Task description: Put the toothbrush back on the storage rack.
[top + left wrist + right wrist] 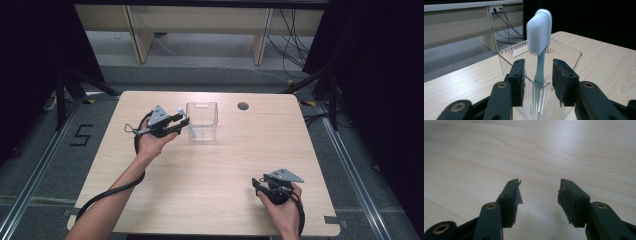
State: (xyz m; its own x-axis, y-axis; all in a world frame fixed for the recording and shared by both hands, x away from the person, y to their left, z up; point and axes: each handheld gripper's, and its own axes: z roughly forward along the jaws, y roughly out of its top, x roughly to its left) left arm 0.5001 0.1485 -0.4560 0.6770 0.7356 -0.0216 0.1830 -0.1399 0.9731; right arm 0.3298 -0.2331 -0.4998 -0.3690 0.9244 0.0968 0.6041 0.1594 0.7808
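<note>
Clear ribbed container (202, 121) upper centre of high view, on wooden table (210, 170); small round hole (243, 106) just to its right. Toothbrush (539, 37) upright inside container, head above rim. Left gripper (183, 119) at container's left wall, jaws apart, pads clear of handle. Right gripper (256, 183) lower right, well apart, jaws open, nothing between.
</note>
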